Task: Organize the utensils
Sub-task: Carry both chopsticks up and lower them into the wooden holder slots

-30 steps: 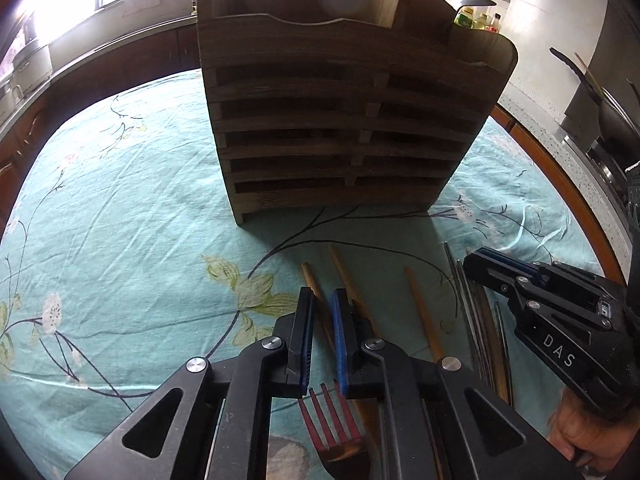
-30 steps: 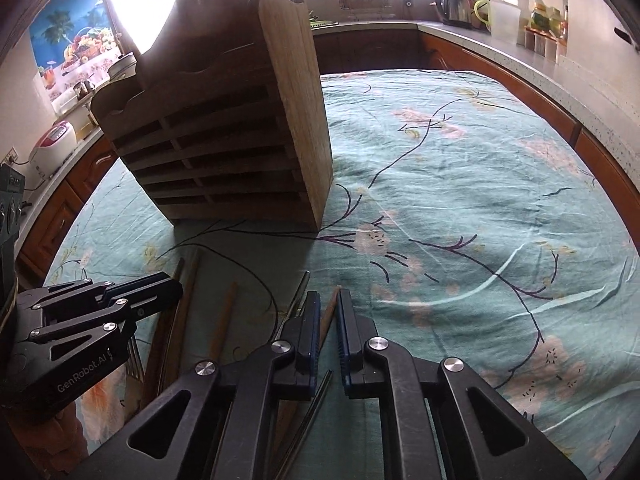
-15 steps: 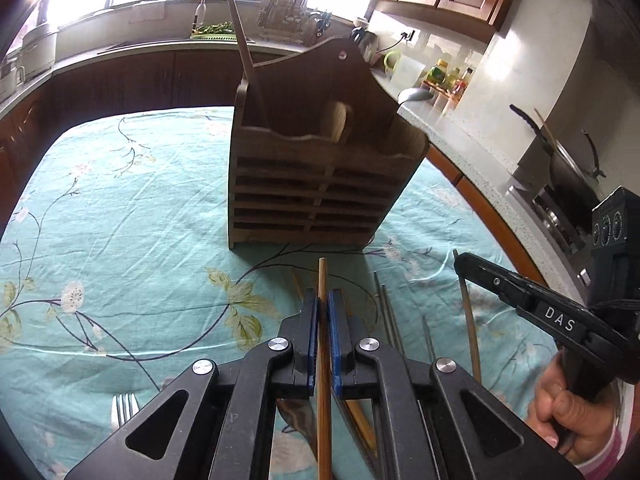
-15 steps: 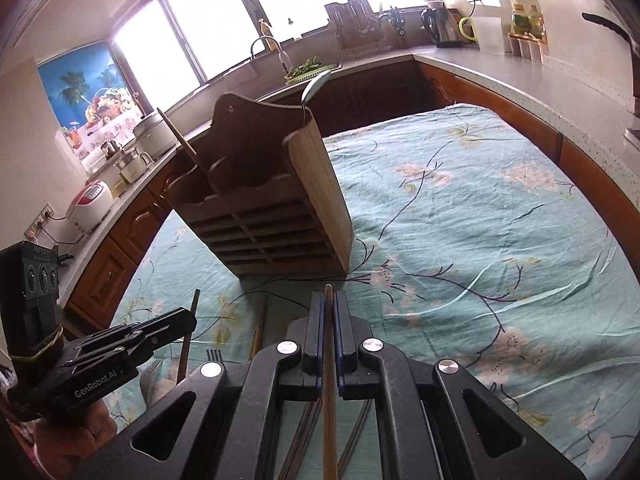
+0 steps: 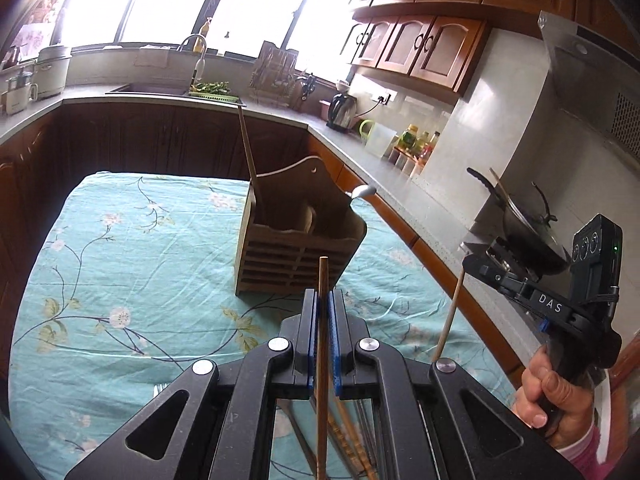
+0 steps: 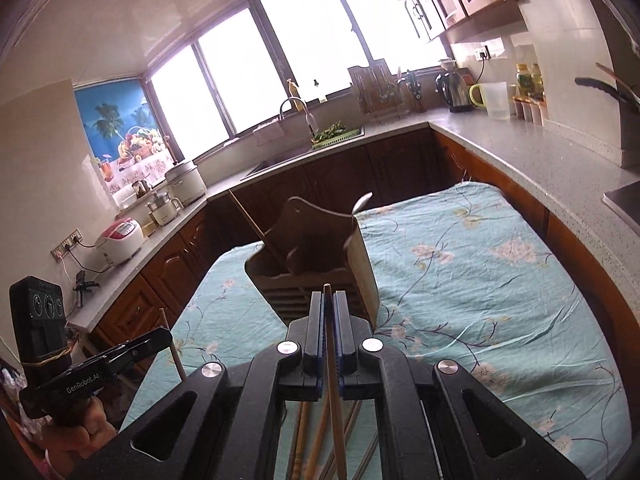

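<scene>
My left gripper (image 5: pixel 323 294) is shut on a brown wooden chopstick (image 5: pixel 322 276) whose tip pokes out past the jaws, held above the table. In the right wrist view my right gripper (image 6: pixel 328 296) is likewise shut on a wooden chopstick (image 6: pixel 330 344). Each gripper shows in the other's view: right gripper (image 5: pixel 500 276) with its pale chopstick (image 5: pixel 450 316), left gripper (image 6: pixel 156 338) with its chopstick (image 6: pixel 172 344). The slatted wooden utensil holder (image 5: pixel 296 248) (image 6: pixel 360 272) stands ahead on the table, with a chopstick (image 5: pixel 249 152) and a metal spoon (image 5: pixel 362 191) standing in it.
More chopsticks and utensils (image 5: pixel 348 440) (image 6: pixel 308 440) lie on the teal flowered tablecloth (image 5: pixel 120 280) below the grippers, with a fork (image 5: pixel 160 390) at the left. A wok (image 5: pixel 524 224) sits on the stove right of the table. Kitchen counters ring the table.
Both grippers closed on a chopstick each and lifted it off the table. They rose and drew back, so the holder now looks smaller and farther away.
</scene>
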The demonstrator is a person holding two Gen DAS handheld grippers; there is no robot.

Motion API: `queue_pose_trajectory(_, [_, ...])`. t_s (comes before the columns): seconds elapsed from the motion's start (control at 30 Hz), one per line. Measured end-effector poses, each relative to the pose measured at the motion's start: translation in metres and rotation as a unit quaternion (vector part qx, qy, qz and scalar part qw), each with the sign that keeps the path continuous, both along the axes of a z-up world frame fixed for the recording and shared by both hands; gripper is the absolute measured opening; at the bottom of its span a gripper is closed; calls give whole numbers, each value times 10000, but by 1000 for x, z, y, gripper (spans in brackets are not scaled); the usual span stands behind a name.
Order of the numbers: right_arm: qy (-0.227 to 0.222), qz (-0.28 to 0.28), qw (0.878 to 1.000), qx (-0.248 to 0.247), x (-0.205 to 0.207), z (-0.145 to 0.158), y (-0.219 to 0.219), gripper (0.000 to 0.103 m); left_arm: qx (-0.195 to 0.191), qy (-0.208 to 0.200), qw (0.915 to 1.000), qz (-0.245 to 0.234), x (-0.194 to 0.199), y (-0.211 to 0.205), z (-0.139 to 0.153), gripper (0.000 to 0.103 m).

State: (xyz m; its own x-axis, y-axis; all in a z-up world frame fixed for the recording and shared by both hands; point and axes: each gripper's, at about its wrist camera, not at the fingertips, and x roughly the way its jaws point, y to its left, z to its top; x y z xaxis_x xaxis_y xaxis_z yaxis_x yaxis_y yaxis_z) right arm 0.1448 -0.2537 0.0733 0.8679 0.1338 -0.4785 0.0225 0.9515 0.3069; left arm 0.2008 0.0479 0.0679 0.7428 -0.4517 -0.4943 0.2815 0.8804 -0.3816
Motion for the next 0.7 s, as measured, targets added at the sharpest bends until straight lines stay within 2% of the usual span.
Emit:
queue_pose_trajectory(0.23, [-264, 1, 9996, -69, -6, 18, 3, 4, -42, -304, 9994, 136, -21, 17, 11, 3])
queue_pose_trajectory(0.7, [-523, -41, 9985, -148, -3, 36, -2, 4, -185, -697, 9967, 383, -21, 33, 27, 3])
